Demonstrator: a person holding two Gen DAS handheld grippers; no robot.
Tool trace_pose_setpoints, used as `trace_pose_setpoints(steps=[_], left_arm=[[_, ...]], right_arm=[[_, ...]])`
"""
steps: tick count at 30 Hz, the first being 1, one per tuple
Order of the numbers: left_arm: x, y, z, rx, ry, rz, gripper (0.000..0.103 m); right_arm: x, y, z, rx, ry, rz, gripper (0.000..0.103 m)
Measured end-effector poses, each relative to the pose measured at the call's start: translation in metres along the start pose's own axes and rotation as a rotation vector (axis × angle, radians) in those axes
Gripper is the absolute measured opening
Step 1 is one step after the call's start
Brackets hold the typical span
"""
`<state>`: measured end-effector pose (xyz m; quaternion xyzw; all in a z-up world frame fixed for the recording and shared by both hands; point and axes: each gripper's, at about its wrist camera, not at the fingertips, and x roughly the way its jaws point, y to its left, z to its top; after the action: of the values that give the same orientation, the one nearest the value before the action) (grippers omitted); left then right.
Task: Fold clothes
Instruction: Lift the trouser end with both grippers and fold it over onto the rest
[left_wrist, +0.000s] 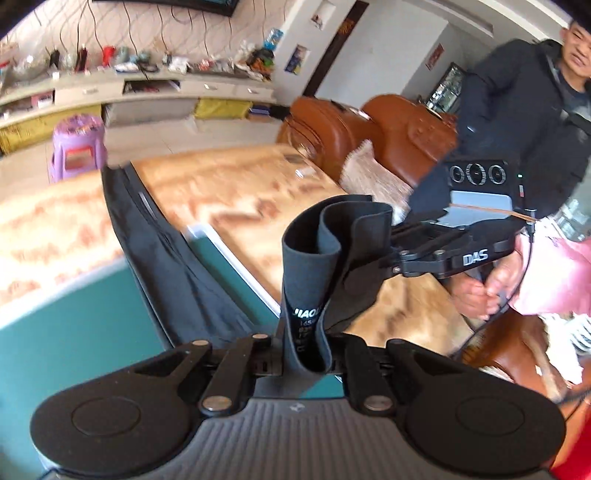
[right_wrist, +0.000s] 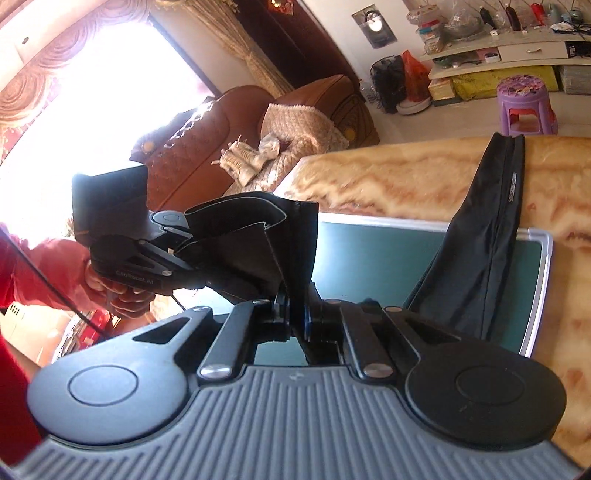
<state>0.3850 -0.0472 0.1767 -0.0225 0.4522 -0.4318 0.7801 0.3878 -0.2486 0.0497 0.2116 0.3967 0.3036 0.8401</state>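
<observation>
Evidently both tools are clamped on the waistband of the black trousers: the left tool has its jaws closed on a doubled fold of the band, the right tool is likewise closed on the band's other end; the waist hangs lifted between them while the legs trail down across the green mat to the far edge of the marbled tabletop. Judging by the drape, the fabric is light, limp and somewhat slick; the elastic band is the firmest hold, and the hems look like the next grip.
</observation>
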Motion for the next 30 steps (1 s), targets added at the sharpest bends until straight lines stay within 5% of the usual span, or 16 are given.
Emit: trace_pose_setpoints(steps=[9,18,25,30], left_arm=[[-0.021,-0.073,-0.123,0.028,0.075,-0.015,0.011],[-0.054,-0.124,-0.224,-0.042,0.148,-0.084,0.011],[-0.068,-0.134,-0.253,-0.078,0.217,-0.164,0.011],[-0.062,-0.103,-0.23,-0.081,0.204,-0.144,0.011]], right_arm=[[-0.003,0.094,-0.12,-0.087,0.139,-0.083,0.009],[-0.005,0.173,-0.216,-0.031,0.241,-0.086,0.009],[-0.01,0.211,-0.242,0.045,0.317,-0.052,0.009],[0.001,0.196,-0.22,0.06,0.297,-0.064,0.009]])
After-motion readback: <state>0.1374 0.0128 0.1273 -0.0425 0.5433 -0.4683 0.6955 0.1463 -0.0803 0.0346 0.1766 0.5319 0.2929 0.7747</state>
